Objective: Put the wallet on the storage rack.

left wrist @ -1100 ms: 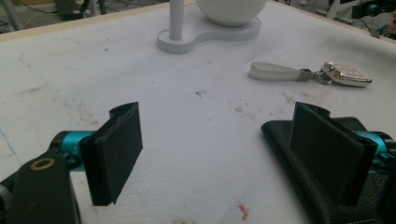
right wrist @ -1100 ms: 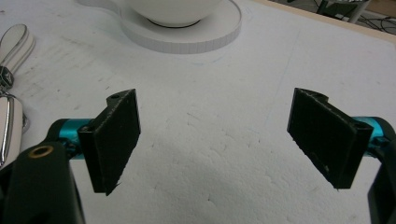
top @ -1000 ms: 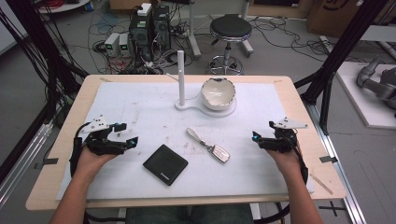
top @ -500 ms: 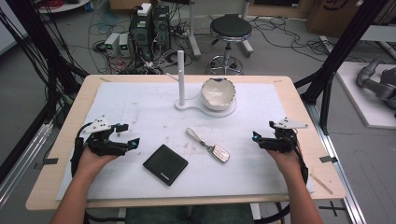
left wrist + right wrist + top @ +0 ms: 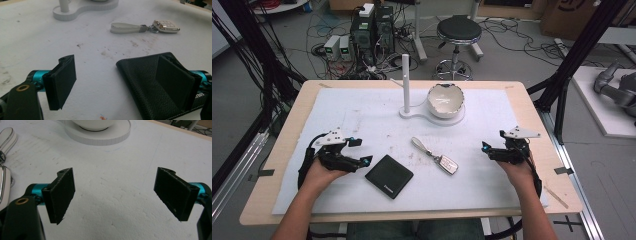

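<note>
Two grippers, one wallet, one key fob, one white stand with one bowl on it.

At the left of the white mat (image 5: 362,115), the left gripper (image 5: 356,150) rests with its jaws spread wide; against the earlier frames it has edged toward the one black wallet (image 5: 388,176), and in the left gripper view one jaw overlaps the wallet's near corner. Right of the wallet lies one silver key fob (image 5: 446,164) on a pale strap. Behind them stands the white stand (image 5: 406,85) with its bowl (image 5: 445,100). The right gripper (image 5: 491,151), jaws apart and empty over bare mat, sits where it was.
</note>
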